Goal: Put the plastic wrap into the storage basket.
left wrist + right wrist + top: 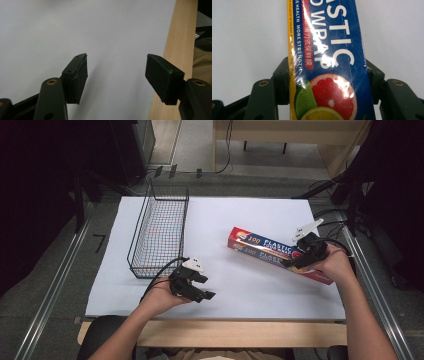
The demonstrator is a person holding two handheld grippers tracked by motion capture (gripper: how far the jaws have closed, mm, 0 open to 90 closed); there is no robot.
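Note:
A long blue, red and yellow plastic wrap box (pixel 270 251) lies slanted on the white table sheet at the right. My right gripper (pixel 298 260) is shut on the box near its right end. In the right gripper view the box (pixel 329 60) runs up between both jaws, which press on its two sides. My left gripper (pixel 200 287) sits low near the table's front, held by a hand. In the left gripper view my left gripper (pixel 116 78) is open, with bare white sheet between its pads (pixel 78 75).
A black wire basket (pixel 160 232) stands at the back left of the white sheet (pixel 240 215). The wooden table edge (pixel 172 60) runs along the front, close to my left gripper. Cables and dark stands lie off both sides.

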